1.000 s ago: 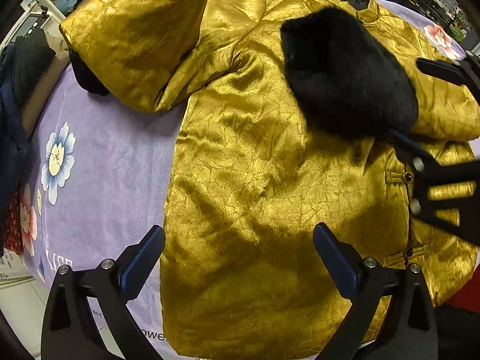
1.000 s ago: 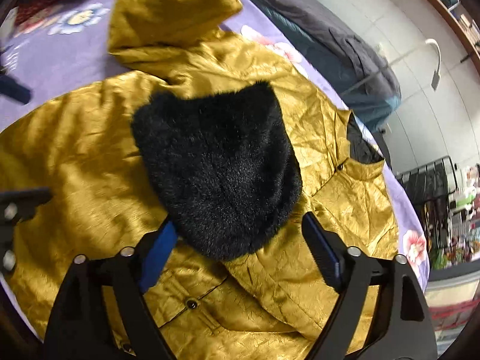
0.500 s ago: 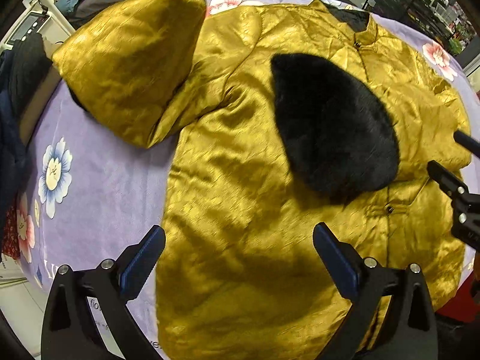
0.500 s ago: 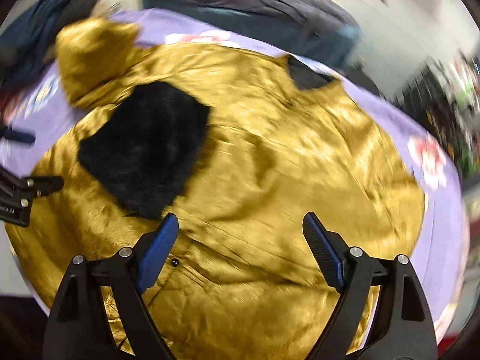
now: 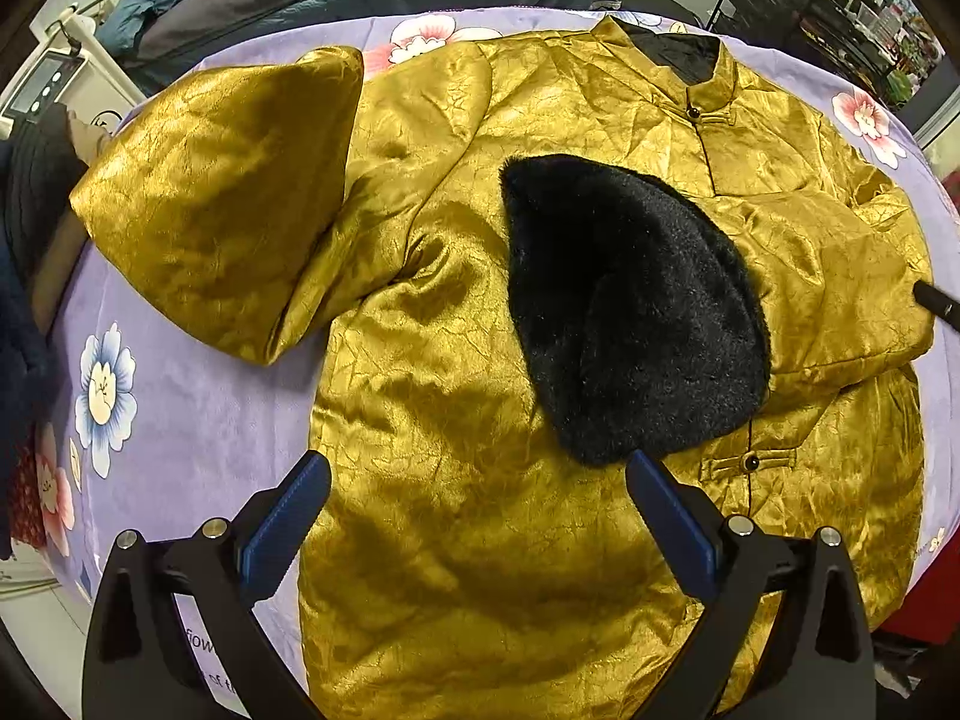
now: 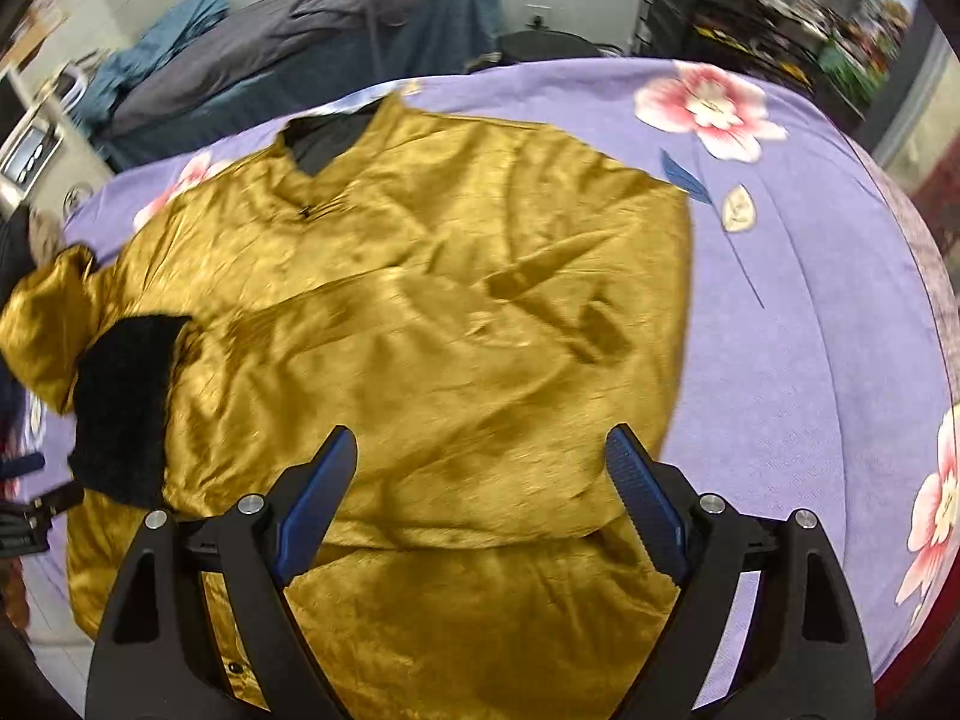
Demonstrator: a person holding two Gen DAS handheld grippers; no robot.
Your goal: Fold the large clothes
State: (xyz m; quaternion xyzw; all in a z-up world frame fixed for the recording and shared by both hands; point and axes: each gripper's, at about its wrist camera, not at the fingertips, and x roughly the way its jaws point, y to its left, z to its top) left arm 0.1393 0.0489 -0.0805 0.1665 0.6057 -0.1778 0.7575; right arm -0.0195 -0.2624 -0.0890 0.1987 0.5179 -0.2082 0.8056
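Gold jacket (image 5: 480,360) lies flat, front up, on a desk under a purple floral cloth (image 5: 180,420); one sleeve with black fur cuff (image 5: 630,312) folded across chest, other sleeve (image 5: 228,198) bent back beside it. Left gripper (image 5: 474,516) wide, empty, above hem. Right gripper (image 6: 480,486) wide, empty, above folded sleeve side.

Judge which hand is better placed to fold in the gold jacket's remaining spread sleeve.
Left. The left gripper hovers open beside the spread gold satin sleeve. The right gripper hovers open over the already folded sleeve with the black fur cuff.
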